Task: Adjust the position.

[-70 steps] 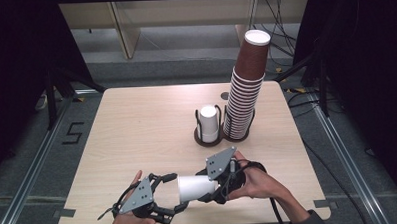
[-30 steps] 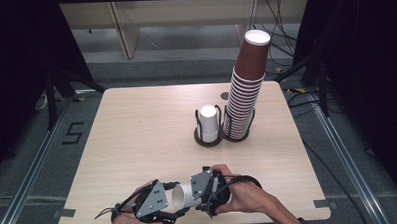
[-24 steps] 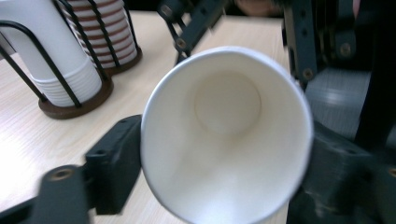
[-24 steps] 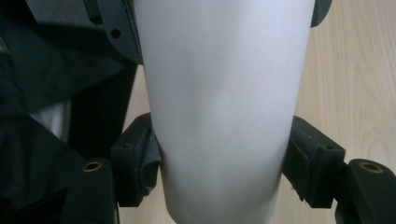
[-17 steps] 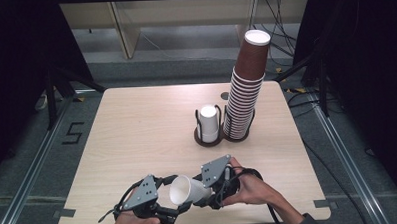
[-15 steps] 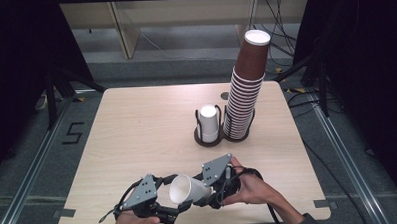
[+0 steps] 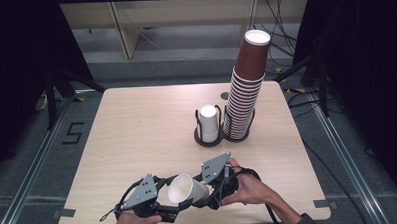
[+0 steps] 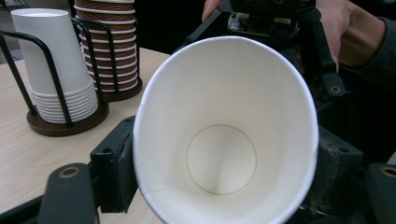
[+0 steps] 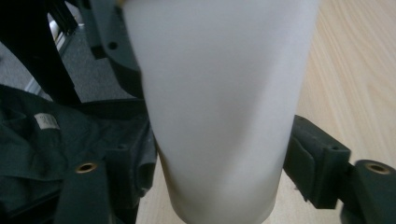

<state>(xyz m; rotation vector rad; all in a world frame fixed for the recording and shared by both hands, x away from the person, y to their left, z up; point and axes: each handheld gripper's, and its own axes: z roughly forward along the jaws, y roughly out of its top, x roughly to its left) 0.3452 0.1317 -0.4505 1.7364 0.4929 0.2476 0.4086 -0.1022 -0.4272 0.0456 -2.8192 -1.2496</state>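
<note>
Facing inward (low, near edge) | left gripper (image 7: pixel 162 202) clamps white cup (image 7: pixel 186 189) | right gripper (image 7: pixel 209 189) jaws slightly apart around it

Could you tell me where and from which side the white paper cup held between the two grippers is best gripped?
Probably across its side wall near the wide rim, jaws coming from the open-mouth end. The white paper cup lies tilted above the wooden table, mouth toward the left gripper, whose pads already bracket that rim. The right gripper straddles the narrower base end, where the taper could let it slip.
</note>
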